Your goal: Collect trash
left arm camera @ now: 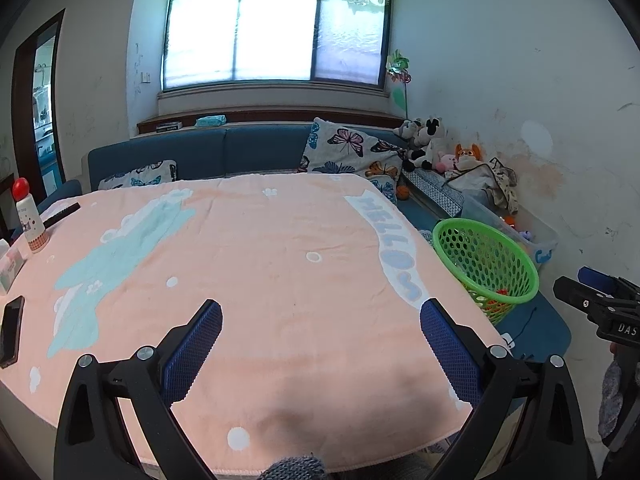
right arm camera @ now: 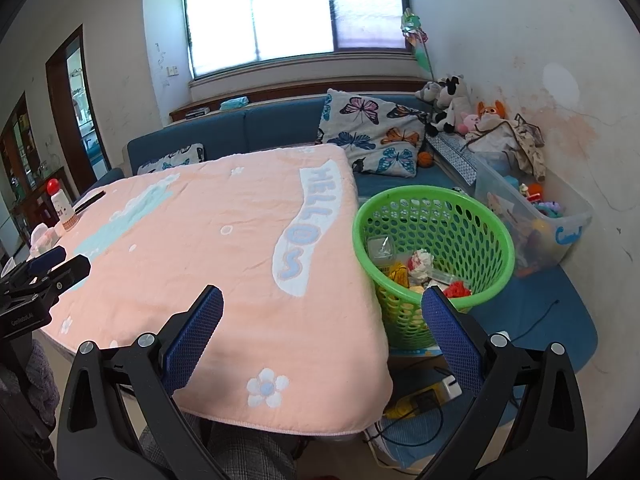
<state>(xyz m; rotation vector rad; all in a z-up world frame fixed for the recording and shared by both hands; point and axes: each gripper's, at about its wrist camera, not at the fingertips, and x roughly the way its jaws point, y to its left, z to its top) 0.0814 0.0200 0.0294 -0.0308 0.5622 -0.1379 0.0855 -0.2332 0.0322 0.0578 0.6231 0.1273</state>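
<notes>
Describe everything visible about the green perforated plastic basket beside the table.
The green perforated plastic basket is round, with a solid rolled rim and walls full of oval holes, tapering toward its base. It stands tilted on the blue seat cushion, close against the edge of the pink cloth-covered table. Inside lie crumpled wrappers and scraps in white, yellow and red, filling only its lower part. Neither gripper touches it.

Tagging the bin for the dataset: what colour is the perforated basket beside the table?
Bright green basket, trash inside; clearest in the right wrist view.
</notes>
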